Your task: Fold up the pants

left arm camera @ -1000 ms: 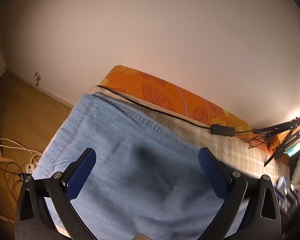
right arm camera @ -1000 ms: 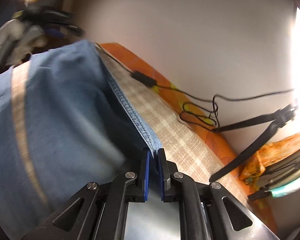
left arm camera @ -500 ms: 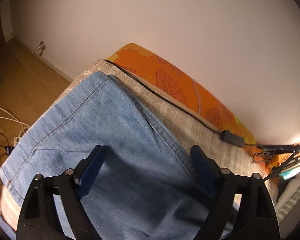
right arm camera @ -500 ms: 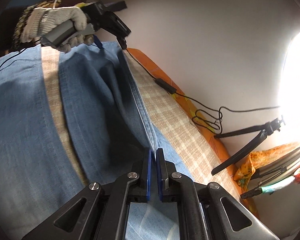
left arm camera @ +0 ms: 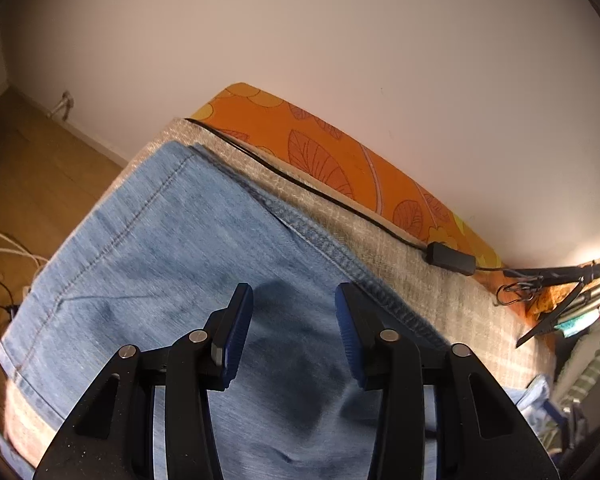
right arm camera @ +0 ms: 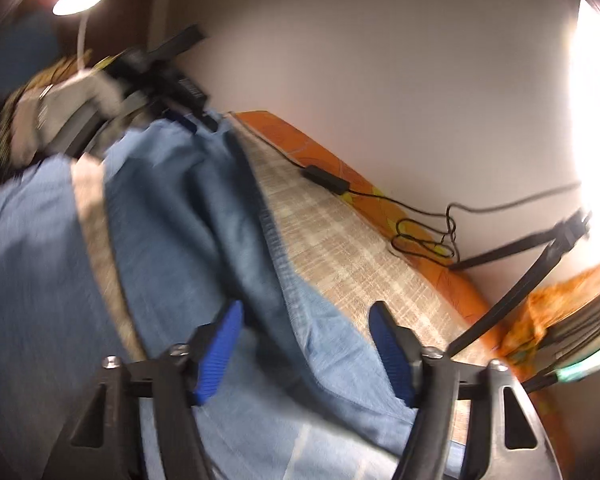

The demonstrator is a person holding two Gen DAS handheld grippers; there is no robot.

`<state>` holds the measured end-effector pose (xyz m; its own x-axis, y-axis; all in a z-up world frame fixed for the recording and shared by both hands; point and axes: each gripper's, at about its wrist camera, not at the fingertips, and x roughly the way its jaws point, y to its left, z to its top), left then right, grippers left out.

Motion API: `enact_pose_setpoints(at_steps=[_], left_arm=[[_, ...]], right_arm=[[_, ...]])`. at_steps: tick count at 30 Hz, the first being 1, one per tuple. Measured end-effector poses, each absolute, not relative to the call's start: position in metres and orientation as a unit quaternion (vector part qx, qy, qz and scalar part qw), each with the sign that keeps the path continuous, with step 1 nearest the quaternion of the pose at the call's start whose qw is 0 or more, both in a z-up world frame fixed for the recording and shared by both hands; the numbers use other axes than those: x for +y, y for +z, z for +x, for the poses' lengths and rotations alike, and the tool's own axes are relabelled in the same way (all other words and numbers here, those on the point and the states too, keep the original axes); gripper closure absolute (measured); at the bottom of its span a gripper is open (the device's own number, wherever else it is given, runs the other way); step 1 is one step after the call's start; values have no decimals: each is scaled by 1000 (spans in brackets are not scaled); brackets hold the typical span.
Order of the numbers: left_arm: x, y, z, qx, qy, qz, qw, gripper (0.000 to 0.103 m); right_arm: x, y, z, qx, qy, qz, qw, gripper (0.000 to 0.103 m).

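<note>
Now the pants [left arm camera: 188, 264], light blue denim, lie spread over a beige woven cover [left arm camera: 420, 276] on the bed. Above them the left gripper [left arm camera: 294, 336] has its fingers partly open with nothing between them. The right gripper [right arm camera: 306, 354] hangs over a thick fold, fingers spread wide, holding nothing.

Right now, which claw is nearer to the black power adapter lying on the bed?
Probably right. The right claw is open above the jeans, toward the adapter's end; the left claw hangs open near the hem end, farther along.
</note>
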<state>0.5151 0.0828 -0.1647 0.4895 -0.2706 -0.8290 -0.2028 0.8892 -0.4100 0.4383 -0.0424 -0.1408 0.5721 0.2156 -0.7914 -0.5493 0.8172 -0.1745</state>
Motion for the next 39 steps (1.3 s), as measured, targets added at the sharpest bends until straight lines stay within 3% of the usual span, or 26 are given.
enact_pose_setpoints(at_steps=[1,4,5,6,7,9,18,20,21,23,26,39], left_arm=[[81,-163,515,504,-24,-240,829,59],[72,-160,519,508,-30,-239,827,42],[68,-159,520,509,-30,-235,827,41],[63,-158,522,513,-28,-229,827,41],[60,-158,523,515,-27,-226,826,41],[54,-158,526,519,-22,-222,825,41],[59,-171,520,538,5,-226,812,41],[70,-177,512,527,5,-248,813,45],[74,-179,510,523,4,-257,813,48],[83,-186,505,511,-13,-283,812,79],[90,-187,496,487,-37,-294,822,92],[104,-129,421,361,-95,-305,876,95]], right_arm=[[-43,-144,445,420,231,-192,856,31],[-40,-163,465,455,232,-175,842,32],[-37,-169,469,463,234,-172,837,40],[-34,-175,471,472,243,-167,831,79],[-32,-177,472,479,248,-163,826,91],[-25,-179,462,467,252,-170,830,96],[11,-178,379,381,257,-332,824,100],[12,-183,374,381,252,-341,822,100],[11,-184,375,381,251,-341,822,100],[9,-181,377,376,246,-333,829,100],[6,-174,380,369,238,-326,837,100],[-3,-121,365,336,193,-312,868,101]])
